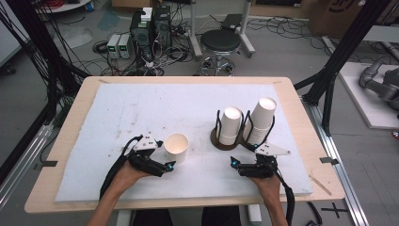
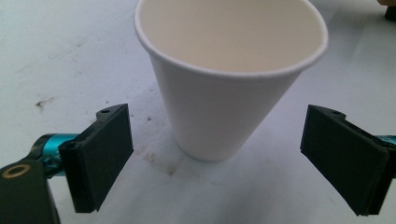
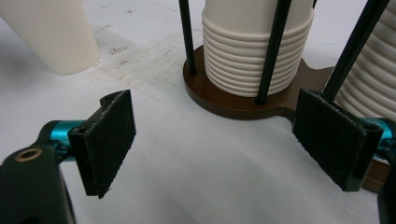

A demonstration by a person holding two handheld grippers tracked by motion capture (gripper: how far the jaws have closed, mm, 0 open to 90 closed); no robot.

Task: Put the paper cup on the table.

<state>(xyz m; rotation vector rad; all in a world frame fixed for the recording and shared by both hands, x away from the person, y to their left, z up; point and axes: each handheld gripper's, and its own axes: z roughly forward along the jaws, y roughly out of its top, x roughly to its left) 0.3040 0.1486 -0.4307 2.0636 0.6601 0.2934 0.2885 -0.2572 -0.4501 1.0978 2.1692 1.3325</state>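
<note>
A single white paper cup [image 1: 176, 147] stands upright on the white mat, left of centre. In the left gripper view the cup [image 2: 229, 79] rises just ahead of my left gripper [image 2: 223, 161], whose pads stand well apart from its walls. My left gripper [image 1: 167, 165] is open, just in front of the cup. A brown holder [image 1: 219, 140] with black rods carries two stacks of white cups [image 1: 231, 125] [image 1: 260, 120]. My right gripper [image 1: 235, 162] is open in front of the holder [image 3: 233, 105], nothing between its pads; the nearer stack [image 3: 254, 60] is straight ahead.
The white foam mat [image 1: 141, 108] covers most of the wooden table [image 1: 80, 117]. Beyond the table's far edge stand a black stool [image 1: 220, 44] and computer boxes [image 1: 150, 28] with cables on the floor. Black frame posts [image 1: 339, 52] flank the table.
</note>
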